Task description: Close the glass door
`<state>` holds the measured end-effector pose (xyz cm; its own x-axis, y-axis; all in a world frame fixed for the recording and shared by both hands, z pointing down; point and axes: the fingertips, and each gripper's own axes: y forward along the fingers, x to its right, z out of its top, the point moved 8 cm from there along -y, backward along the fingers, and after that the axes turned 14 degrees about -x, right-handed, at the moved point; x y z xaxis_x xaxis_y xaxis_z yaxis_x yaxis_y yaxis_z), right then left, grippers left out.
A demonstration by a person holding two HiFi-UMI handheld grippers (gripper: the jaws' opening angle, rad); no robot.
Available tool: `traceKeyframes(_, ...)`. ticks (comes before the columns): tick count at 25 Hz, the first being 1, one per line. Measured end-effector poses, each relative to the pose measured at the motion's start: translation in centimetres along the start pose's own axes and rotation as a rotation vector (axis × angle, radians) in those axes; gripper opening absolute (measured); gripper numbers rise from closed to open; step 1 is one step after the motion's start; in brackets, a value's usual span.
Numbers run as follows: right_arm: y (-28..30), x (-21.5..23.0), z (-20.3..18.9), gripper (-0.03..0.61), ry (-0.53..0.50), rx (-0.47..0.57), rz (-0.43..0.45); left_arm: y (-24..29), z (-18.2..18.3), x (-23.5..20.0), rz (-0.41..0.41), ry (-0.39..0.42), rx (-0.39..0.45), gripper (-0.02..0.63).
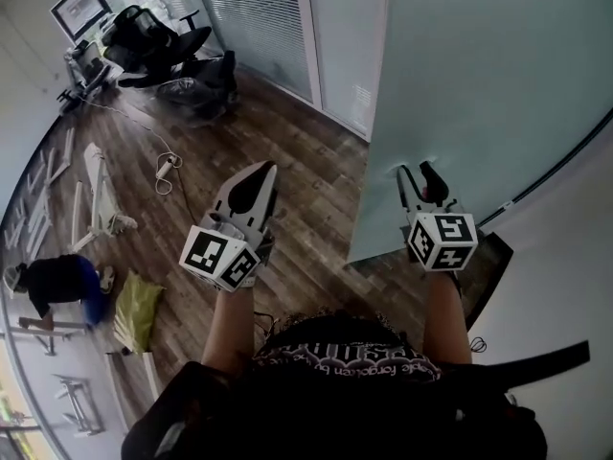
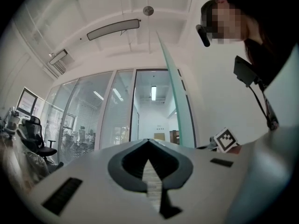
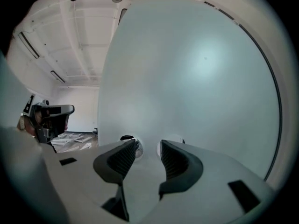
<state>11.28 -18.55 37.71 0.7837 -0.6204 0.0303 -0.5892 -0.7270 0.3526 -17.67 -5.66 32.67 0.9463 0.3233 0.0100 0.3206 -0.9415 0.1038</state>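
Note:
The frosted glass door [image 1: 479, 84] stands open at the right, and its lower edge hangs over the wood floor. In the left gripper view the door [image 2: 175, 111] shows edge-on as a thin green strip. My right gripper [image 1: 419, 171] is open, with its tips against the door face. Two small round fittings [image 3: 128, 140] sit on the glass just past the right gripper [image 3: 148, 148]; nothing is between its fingers. My left gripper [image 1: 259, 172] is shut and empty, held in the air left of the door. In its own view the left gripper [image 2: 148, 141] points toward the glass partition and corridor.
A glass partition with blinds [image 1: 254, 27] runs along the far side. Office chairs [image 1: 153, 36] and a monitor [image 1: 81, 8] stand at the far left. A cable with a power strip [image 1: 168, 166], white parts [image 1: 96, 199] and a yellow-green cloth [image 1: 139, 300] lie on the floor. A white wall [image 1: 565, 247] is at the right.

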Motion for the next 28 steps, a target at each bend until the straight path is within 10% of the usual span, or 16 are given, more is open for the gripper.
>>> traceKeyframes(12, 6.8, 0.2, 2.0, 0.121, 0.017, 0.022, -0.144, 3.4, -1.1, -5.1, 0.027, -0.032, -0.027, 0.003)
traceKeyframes(28, 18.1, 2.1, 6.4, 0.121, 0.079, 0.038, -0.355, 17.0, -1.0, -19.8, -0.207, -0.020, -0.041, 0.002)
